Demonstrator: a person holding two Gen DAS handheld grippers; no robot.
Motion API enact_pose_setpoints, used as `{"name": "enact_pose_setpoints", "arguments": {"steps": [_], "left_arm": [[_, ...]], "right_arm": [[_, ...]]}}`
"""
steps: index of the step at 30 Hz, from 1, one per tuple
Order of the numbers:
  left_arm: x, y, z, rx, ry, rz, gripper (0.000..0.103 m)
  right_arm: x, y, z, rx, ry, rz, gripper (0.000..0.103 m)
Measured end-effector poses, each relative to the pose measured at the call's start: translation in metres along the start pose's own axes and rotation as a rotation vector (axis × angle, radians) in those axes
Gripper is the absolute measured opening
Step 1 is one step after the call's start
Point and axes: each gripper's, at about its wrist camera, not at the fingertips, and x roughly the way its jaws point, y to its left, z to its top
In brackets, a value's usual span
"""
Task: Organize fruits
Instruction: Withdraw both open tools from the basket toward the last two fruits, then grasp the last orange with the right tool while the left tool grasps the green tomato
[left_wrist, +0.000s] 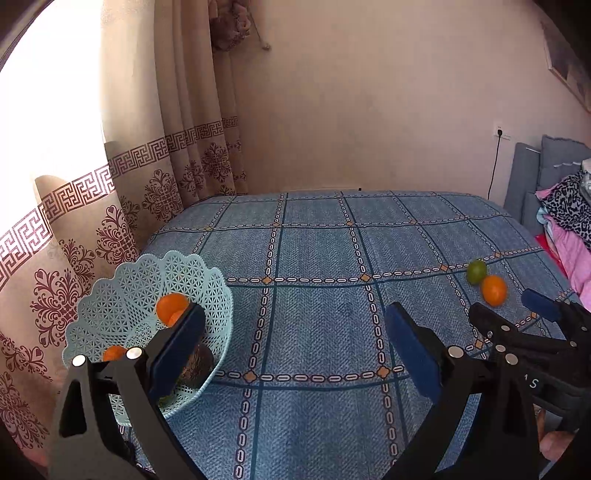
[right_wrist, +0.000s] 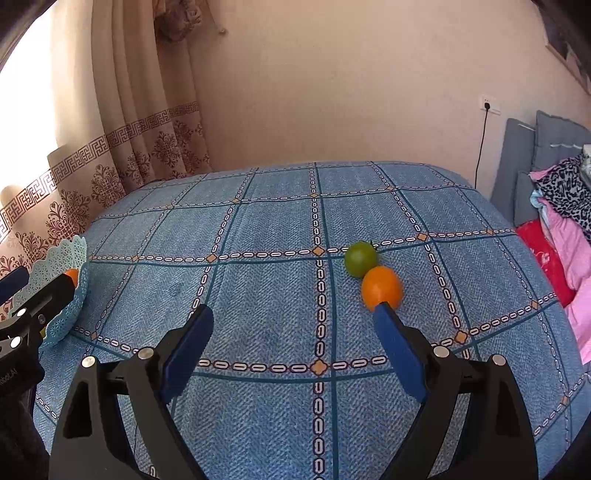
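- Right gripper (right_wrist: 293, 325): jaws wide, empty, just short of the orange fruit (right_wrist: 381, 288), which touches the green fruit (right_wrist: 360, 258).
- Left gripper (left_wrist: 295, 328): wide, empty, beside the basket (left_wrist: 122, 280).
- Next, probably: advance, straddle the orange fruit, close.

Left tool (left_wrist: 295, 332) spread wide, empty; right tool (right_wrist: 293, 325) likewise (fingers well apart), both hovering.

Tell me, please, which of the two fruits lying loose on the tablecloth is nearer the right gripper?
The orange fruit: it lies just beyond the tip of one finger of the open right gripper, while the green fruit sits behind it, farther away.
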Motion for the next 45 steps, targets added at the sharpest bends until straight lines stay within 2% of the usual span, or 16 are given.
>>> {"name": "enact_pose_setpoints", "arguments": {"steps": [11,15,20,27,33,35,41,45], "left_arm": [[0.030,-0.021,-0.003,0.030,0.073,-0.030,0.099],[0.039,-0.034,-0.001,0.057,0.090,-0.037,0.099],[0.051,-0.046,0.005,0.089,0.099,-0.044,0.099],[0.065,-0.060,0.010,0.102,0.128,-0.073,0.099],[0.079,-0.072,0.011,0.112,0.160,-0.086,0.099],[0.083,-0.078,0.011,0.113,0.169,-0.095,0.099],[0.103,-0.098,0.012,0.097,0.219,-0.189,0.099],[0.111,-0.117,0.014,0.117,0.230,-0.213,0.099]], "right_arm": [[0.022,-0.075,0.002,0.129,0.042,-0.063,0.088],[0.033,-0.084,0.004,0.128,0.057,-0.079,0.088],[0.051,-0.076,0.007,0.089,0.082,-0.061,0.086],[0.078,-0.064,0.009,0.047,0.138,-0.048,0.056],[0.083,-0.069,0.011,0.065,0.136,-0.023,0.038],[0.081,-0.071,0.009,0.067,0.131,-0.009,0.034],[0.067,-0.075,0.002,0.073,0.123,0.002,0.034],[0.051,-0.087,0.004,0.106,0.086,-0.011,0.034]]}}
